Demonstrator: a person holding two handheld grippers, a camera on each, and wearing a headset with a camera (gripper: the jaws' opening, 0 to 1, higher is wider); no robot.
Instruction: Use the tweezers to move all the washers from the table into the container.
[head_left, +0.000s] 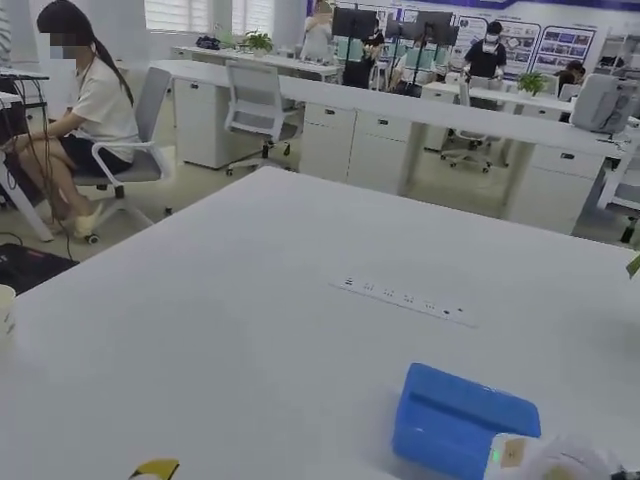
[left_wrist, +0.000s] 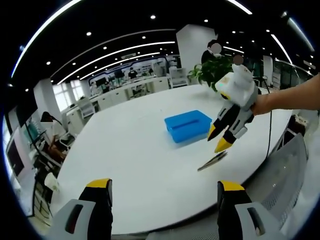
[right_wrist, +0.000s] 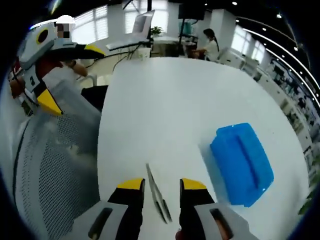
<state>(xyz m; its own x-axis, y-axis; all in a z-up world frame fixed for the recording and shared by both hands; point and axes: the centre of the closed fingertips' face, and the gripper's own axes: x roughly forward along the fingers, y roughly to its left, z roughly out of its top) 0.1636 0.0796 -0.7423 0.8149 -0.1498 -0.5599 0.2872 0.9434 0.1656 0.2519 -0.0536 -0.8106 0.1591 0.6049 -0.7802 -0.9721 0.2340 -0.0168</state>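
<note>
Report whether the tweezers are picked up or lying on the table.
Lying down: the tweezers rest flat on the table, below the right gripper, which hangs clear of them.

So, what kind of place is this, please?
Most likely an open-plan office or lab: rows of long white desks with swivel chairs, monitors at the back, and posters on the far wall.

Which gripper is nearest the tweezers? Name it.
The right gripper: the tweezers lie just ahead of its open jaws; the left gripper hangs well away.
</note>
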